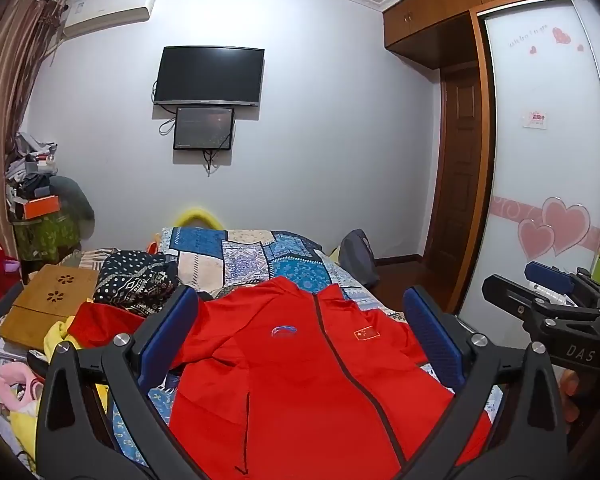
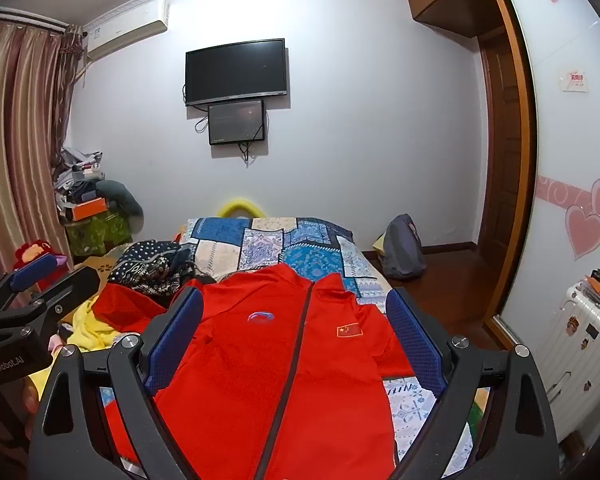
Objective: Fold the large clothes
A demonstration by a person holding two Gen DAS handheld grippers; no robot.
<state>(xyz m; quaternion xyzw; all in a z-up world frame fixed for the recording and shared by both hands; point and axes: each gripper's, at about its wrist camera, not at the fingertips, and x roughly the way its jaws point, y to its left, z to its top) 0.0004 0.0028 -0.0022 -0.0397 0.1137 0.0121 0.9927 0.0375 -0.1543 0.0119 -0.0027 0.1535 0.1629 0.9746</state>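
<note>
on the bed's patchwork quilt (image 1: 228, 256) a red zip-up sports jacket (image 1: 300, 380) is lying front side up, collar pointing toward the far wall, its dark zipper (image 2: 296, 344) running closed down the middle. i am seeing a small logo on one chest panel and a flag patch (image 1: 366, 333) on the other. one sleeve is trailing off toward the clutter at the bed's side, next to a dark patterned garment (image 1: 136, 280) and a wooden lap table (image 1: 48, 304).

i am holding my left gripper (image 1: 300, 328) above the jacket with its blue pads standing wide apart, gripping nothing. my right gripper (image 2: 296, 328) is hovering over the same garment, jaws spread wide as well, empty. each tool is showing at the edge of the other's view, well clear of the cloth.

a wall-mounted tv (image 2: 236, 72) and a smaller screen (image 2: 237, 122) under it are hanging on the far wall.
</note>
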